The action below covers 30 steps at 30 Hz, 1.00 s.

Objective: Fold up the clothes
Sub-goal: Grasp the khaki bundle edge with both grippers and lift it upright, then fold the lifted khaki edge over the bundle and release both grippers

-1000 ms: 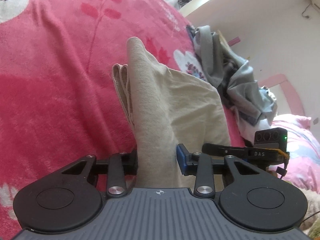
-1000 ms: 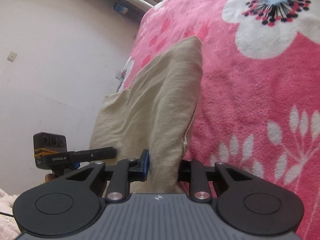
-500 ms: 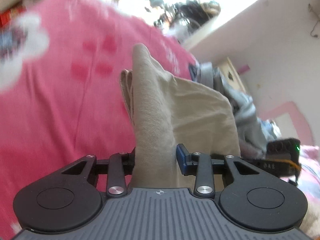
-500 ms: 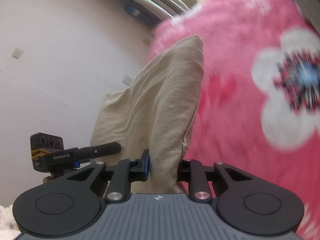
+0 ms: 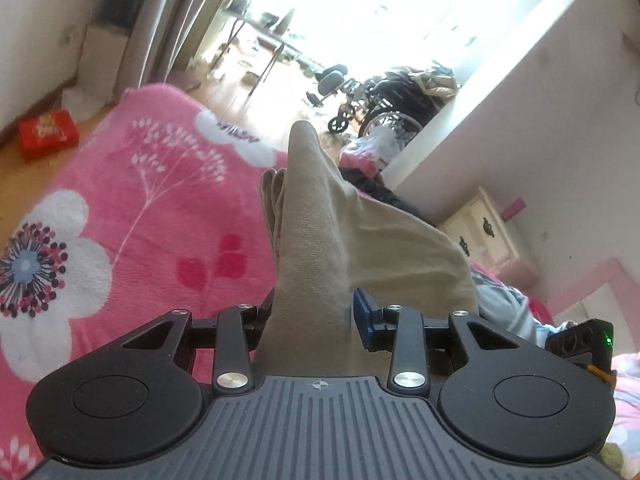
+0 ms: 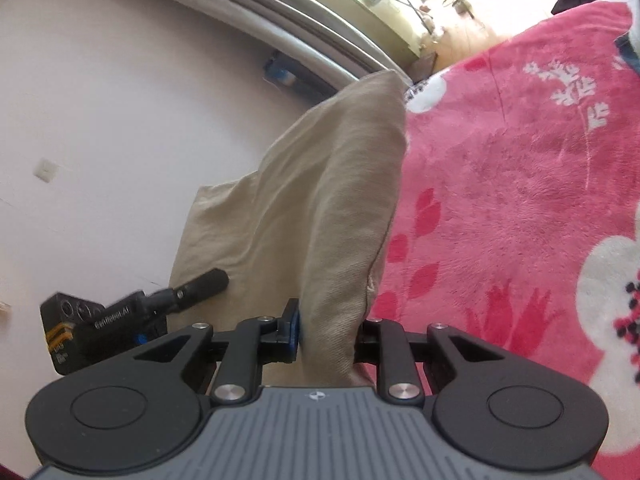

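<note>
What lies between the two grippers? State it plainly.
The beige cloth spans between them: the left gripper and the right gripper are each shut on it. The right wrist view shows the left gripper beside the cloth.

left claw point(image 5: 312, 314) clamped, right claw point(image 6: 328, 330) clamped

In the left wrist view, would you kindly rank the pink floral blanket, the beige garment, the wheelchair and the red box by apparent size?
1. pink floral blanket
2. beige garment, though its nearness to the camera inflates it
3. wheelchair, far off
4. red box
</note>
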Each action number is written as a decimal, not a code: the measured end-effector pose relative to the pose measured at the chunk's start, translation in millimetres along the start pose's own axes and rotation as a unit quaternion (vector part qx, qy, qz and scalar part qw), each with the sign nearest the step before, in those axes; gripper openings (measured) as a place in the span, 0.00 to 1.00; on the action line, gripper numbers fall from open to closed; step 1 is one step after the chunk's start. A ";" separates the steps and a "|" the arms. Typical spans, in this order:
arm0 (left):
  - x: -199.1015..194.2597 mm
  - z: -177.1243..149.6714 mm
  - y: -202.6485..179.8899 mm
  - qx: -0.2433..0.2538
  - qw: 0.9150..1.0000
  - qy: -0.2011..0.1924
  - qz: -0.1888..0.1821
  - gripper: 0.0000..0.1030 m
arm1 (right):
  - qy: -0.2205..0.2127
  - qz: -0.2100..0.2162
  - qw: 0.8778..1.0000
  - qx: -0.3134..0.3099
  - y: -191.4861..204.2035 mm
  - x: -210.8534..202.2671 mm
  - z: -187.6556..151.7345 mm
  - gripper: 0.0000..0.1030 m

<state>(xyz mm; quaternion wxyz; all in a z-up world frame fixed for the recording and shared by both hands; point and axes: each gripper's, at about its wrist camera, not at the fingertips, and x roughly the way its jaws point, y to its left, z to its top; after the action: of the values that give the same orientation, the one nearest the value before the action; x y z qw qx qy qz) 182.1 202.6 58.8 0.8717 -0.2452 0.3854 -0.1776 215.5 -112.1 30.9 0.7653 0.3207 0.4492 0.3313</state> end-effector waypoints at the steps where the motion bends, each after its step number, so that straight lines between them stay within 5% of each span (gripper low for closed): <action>1: 8.3 3.0 17.0 -0.006 1.000 0.004 -0.006 0.34 | 0.001 -0.008 1.000 -0.002 -1.3 11.9 0.2 0.22; 9: 63.7 74.9 137.9 -0.032 0.999 0.014 -0.038 0.34 | 0.013 -0.062 0.998 0.003 -4.5 140.0 45.1 0.22; 18: 124.7 189.8 200.0 -0.016 1.000 -0.011 -0.012 0.38 | -0.031 -0.055 0.998 -0.009 -14.6 268.2 151.4 0.22; 20: 146.5 200.8 210.5 -0.016 1.000 -0.002 -0.001 0.50 | -0.033 -0.055 0.998 -0.018 -23.4 287.4 166.7 0.23; 22: 176.9 197.7 223.3 -0.002 0.998 0.024 0.050 0.54 | -0.021 -0.054 0.998 -0.007 -47.3 310.6 179.3 0.30; 24: 198.5 185.7 239.7 -0.004 0.993 0.045 0.112 0.54 | -0.024 -0.101 0.994 0.023 -76.1 328.1 178.9 0.50; 25: 202.2 180.5 246.8 -0.014 0.991 0.039 0.125 0.60 | -0.027 -0.122 0.991 0.038 -90.3 336.3 178.6 0.51; 30: 168.8 179.7 259.9 -0.092 0.993 -0.031 0.071 0.61 | -0.086 -0.072 0.989 0.099 -115.3 303.7 167.0 0.54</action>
<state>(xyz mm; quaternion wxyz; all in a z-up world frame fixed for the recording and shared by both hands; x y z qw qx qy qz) 457.8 383.0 -81.9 0.8671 -0.3022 0.3894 -0.0717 505.6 30.8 -139.0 0.7872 0.3893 0.4344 0.2003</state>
